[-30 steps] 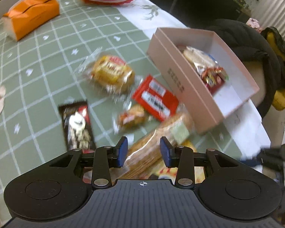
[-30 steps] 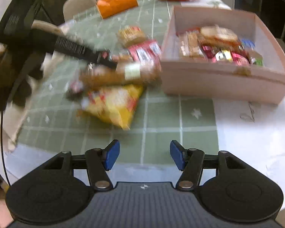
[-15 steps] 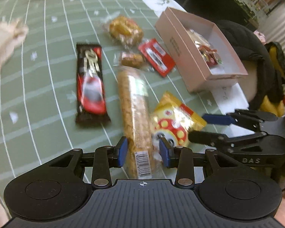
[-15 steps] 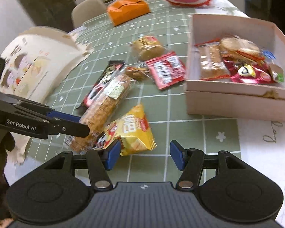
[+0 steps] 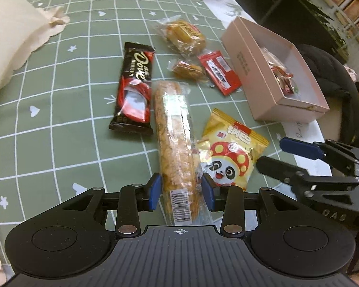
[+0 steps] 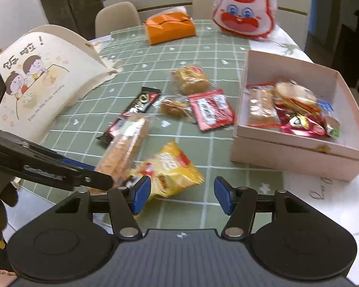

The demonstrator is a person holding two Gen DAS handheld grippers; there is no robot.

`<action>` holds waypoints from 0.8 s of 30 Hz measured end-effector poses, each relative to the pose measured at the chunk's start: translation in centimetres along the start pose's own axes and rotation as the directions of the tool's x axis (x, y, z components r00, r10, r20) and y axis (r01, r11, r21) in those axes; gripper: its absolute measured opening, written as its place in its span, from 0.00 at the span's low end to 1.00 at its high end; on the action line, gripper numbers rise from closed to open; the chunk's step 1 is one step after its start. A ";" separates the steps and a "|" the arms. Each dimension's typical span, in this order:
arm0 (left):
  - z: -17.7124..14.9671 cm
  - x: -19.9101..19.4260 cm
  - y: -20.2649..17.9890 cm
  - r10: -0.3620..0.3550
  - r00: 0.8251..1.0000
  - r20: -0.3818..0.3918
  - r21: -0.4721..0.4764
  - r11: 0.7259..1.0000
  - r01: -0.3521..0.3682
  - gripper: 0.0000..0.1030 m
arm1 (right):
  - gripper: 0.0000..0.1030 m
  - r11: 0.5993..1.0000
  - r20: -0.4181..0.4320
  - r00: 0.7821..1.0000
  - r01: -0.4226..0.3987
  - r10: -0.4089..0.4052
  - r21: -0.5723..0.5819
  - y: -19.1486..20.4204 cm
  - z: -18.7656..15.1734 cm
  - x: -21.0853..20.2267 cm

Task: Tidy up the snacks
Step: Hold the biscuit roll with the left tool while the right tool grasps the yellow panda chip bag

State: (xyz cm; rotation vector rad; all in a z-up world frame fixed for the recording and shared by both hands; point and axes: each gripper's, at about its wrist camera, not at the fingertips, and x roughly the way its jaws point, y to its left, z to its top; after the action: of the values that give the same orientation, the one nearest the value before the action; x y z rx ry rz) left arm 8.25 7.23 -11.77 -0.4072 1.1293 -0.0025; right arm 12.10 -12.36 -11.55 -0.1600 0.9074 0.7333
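Your left tongs (image 5: 181, 192) clench the long, clear-wrapped biscuit stick (image 5: 176, 143), while only your gaping, empty right tongs (image 6: 183, 195) reveal the pink box's (image 6: 296, 151) crinkly contents.

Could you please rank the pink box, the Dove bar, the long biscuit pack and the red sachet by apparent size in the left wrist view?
1. Pink box
2. Long biscuit pack, though nearness to the camera enlarges it
3. Dove bar
4. Red sachet
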 end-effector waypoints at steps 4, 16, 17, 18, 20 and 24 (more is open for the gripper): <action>-0.2 -0.4 0.4 0.016 1.000 0.006 -0.008 1.000 -0.016 0.39 | 0.57 1.000 -0.030 0.999 0.013 -0.013 -0.005 0.4 0.1 1.2; -1.6 -1.6 2.6 -0.002 0.999 0.049 -0.147 0.989 0.009 0.35 | 0.59 0.990 0.002 0.990 0.140 -0.140 -0.011 -1.7 -0.1 -0.2; -1.7 -1.6 2.6 -0.004 0.999 0.051 -0.154 0.988 0.012 0.35 | 0.59 0.992 0.016 0.992 0.123 -0.123 -0.024 -1.0 0.2 -0.4; -1.7 -1.6 2.6 -0.006 0.999 0.050 -0.155 0.988 0.014 0.35 | 0.60 0.994 0.024 0.995 0.101 -0.100 -0.037 -0.4 0.4 -0.4; -1.8 -1.6 2.5 -0.009 0.999 0.045 -0.150 0.989 0.016 0.35 | 0.60 0.997 0.013 0.999 0.049 -0.048 -0.064 1.0 0.6 0.2; -2.1 -1.7 2.4 -0.012 0.999 0.041 -0.144 0.989 0.018 0.34 | 0.60 0.991 -0.043 0.998 0.035 -0.041 -0.126 3.2 0.0 2.1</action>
State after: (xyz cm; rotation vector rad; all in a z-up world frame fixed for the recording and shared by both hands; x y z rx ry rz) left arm 5.17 9.15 -11.80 -0.5424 1.0903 0.0739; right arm 10.91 -8.86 -12.62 -0.3046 0.8993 0.7539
